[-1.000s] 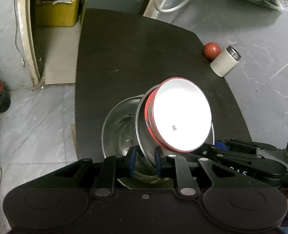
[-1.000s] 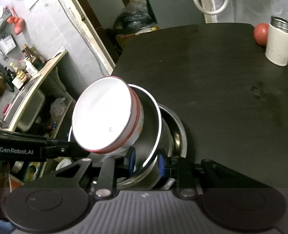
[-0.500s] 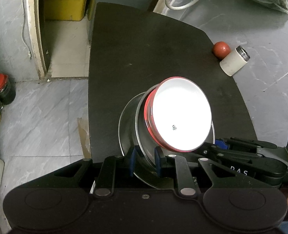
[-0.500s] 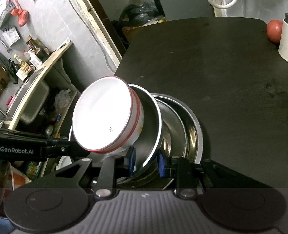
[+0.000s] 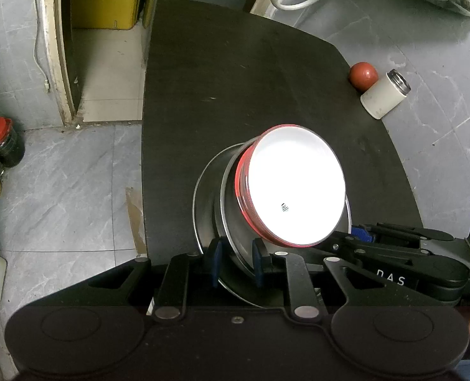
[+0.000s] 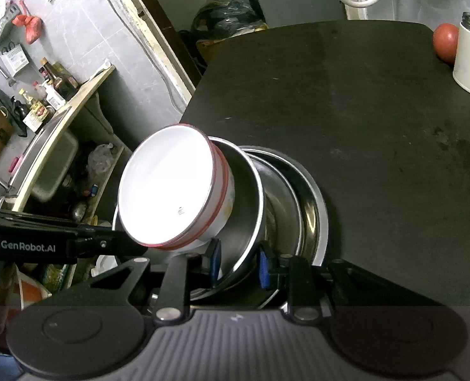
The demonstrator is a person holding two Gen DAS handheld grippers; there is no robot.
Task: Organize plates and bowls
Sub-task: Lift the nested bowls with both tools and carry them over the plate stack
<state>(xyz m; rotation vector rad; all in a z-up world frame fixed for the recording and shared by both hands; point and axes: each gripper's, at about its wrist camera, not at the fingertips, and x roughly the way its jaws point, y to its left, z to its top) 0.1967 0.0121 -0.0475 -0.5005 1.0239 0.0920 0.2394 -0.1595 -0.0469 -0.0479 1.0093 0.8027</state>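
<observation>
Steel bowl [image 5: 231,222] rim, pinched between both claws

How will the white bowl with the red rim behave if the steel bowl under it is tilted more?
The white bowl only sits loose inside the steel bowl, and both grippers seem to clamp the steel rim alone, so it would probably slide out. Its glossy surface on polished metal suggests little friction. It looks like enamel, so a fall might chip it.

— What surrounds the dark tabletop [image 5: 235,73]?
— Grey marble-patterned floor tiles [image 5: 63,177] and a pale door frame [image 5: 55,44] with a yellow crate [image 5: 104,6] behind it.
— And to the other side?
— A grey tiled wall [image 6: 76,25] above a curved counter [image 6: 66,117] crowded with bottles [image 6: 55,85].
</observation>
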